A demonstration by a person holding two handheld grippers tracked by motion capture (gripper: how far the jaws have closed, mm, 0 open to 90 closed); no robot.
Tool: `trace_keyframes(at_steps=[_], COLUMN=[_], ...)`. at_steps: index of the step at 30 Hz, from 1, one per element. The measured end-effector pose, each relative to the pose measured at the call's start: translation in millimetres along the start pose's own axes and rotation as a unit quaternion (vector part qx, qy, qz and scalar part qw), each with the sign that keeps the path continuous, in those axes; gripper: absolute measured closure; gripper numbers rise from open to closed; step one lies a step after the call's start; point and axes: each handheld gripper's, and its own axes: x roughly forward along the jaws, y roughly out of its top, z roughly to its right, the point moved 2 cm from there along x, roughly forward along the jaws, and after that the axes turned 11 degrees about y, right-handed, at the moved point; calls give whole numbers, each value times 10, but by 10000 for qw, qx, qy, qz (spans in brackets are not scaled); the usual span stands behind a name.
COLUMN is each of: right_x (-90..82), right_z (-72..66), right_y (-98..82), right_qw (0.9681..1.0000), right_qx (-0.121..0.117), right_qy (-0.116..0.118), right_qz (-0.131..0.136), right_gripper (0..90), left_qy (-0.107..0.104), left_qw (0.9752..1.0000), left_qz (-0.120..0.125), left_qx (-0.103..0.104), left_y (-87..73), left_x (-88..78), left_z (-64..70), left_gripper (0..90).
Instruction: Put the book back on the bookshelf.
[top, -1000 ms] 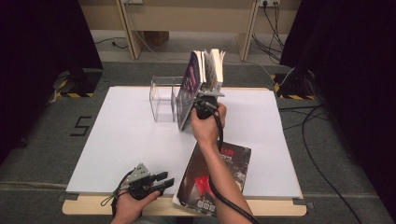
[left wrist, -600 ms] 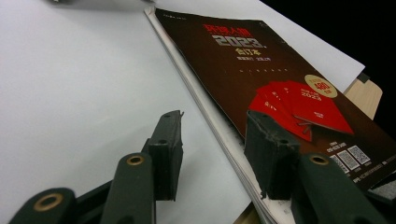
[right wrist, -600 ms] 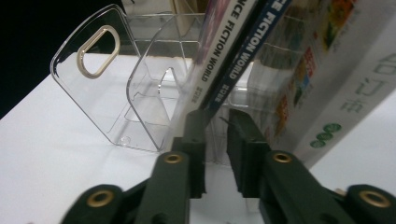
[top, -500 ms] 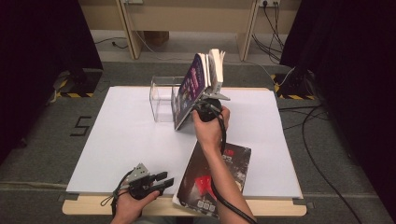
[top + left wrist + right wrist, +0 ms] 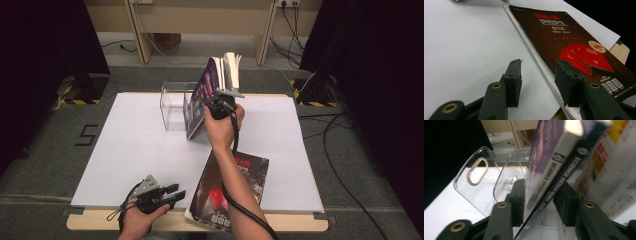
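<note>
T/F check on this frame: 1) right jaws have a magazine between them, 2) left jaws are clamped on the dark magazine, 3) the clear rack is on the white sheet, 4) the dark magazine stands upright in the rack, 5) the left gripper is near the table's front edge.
1. True: the purple magazine sits between the right gripper jaws, which have just been opening.
2. False: the left gripper is open and holds nothing; the dark magazine lies beside its jaws.
3. True: the clear rack stands on the white sheet.
4. False: it lies flat near the front edge.
5. True: it shows at the lower left of the high view.
</note>
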Motion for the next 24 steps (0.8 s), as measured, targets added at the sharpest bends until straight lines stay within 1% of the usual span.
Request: trace_keyframes(at_steps=[1,2,3,10,11,12,14,15,16,17,18,19,20,21,22,23,24], right_x=[22,22,50,118,137,137,148,167,167,177,177,197,197,216,216,233,237], right_z=[-8,-8,-20,-1,-9,-9,-46,-88,-88,-119,-119,-196,-196,-279,-279,-345,-365], right_y=[15,15,44,111,121,121,128,149,149,177,177,208,208,240,240,273,286], right_qw=[10000,10000,9997,9997,9995,9995,9989,9987,9987,9982,9982,9965,9965,9941,9941,9910,9898], right_qx=[1,1,-107,-5,-40,-40,-181,-198,-198,-271,-271,-563,-563,-867,-867,-1131,-1215], right_qy=[-49,-49,-202,-258,-310,-310,-436,-458,-458,-518,-518,-591,-591,-621,-621,-690,-702], right_qz=[-22,-22,-36,-39,-45,-45,-66,-63,-63,-116,-116,-163,-163,-186,-186,-211,-222], right_gripper=[639,639,652,660,662,662,664,677,677,689,689,701,701,714,714,733,739], left_qy=[2,2,0,16,19,19,21,22,22,13,13,15,15,17,17,18,21], left_qw=[10000,10000,10000,10000,10000,10000,10000,10000,10000,10000,10000,10000,10000,10000,10000,10000,10000], left_qz=[6,6,10,21,15,15,16,12,12,16,16,21,21,15,15,24,28], left_qx=[-6,-6,-13,-39,-37,-37,-44,-43,-43,-41,-41,-46,-46,-48,-48,-51,-47], left_y=[1,1,2,0,-1,-1,-1,-2,-2,-1,-1,-1,-1,-2,-2,-1,-2], left_x=[-3,-3,-6,-14,-15,-15,-15,-14,-14,-17,-17,-20,-20,-23,-23,-28,-32], left_z=[-2,-2,-7,-18,-19,-19,-19,-18,-18,-13,-13,-15,-15,-22,-22,-28,-32], left_gripper=[557,557,557,557,557,557,557,557,557,557,557,557,557,557,558,558,557])
